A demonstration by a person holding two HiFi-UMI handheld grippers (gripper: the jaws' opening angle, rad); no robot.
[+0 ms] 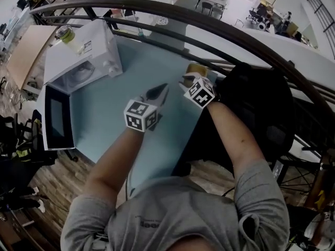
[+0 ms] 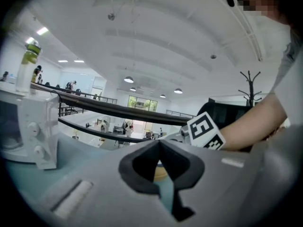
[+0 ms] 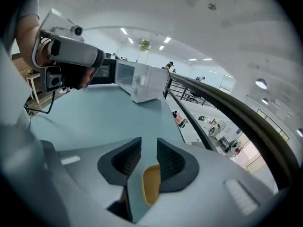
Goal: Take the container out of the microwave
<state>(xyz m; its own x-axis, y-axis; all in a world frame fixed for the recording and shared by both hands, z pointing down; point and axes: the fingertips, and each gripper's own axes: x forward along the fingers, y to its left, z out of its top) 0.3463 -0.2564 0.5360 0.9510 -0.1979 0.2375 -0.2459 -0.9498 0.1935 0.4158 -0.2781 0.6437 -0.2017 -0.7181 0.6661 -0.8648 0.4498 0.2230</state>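
The white microwave stands at the table's far left corner with its door swung open; it also shows in the left gripper view and the right gripper view. A tan round container sits on the light blue table near the far edge. My right gripper hovers just above it, open, and the container shows below the gap between its pads, untouched. My left gripper hangs beside it over the table, jaws shut and empty.
A bottle with a green cap stands on top of the microwave. A dark curved railing runs behind the table's far edge. A black chair sits at the table's right side. A cable hangs off the near edge.
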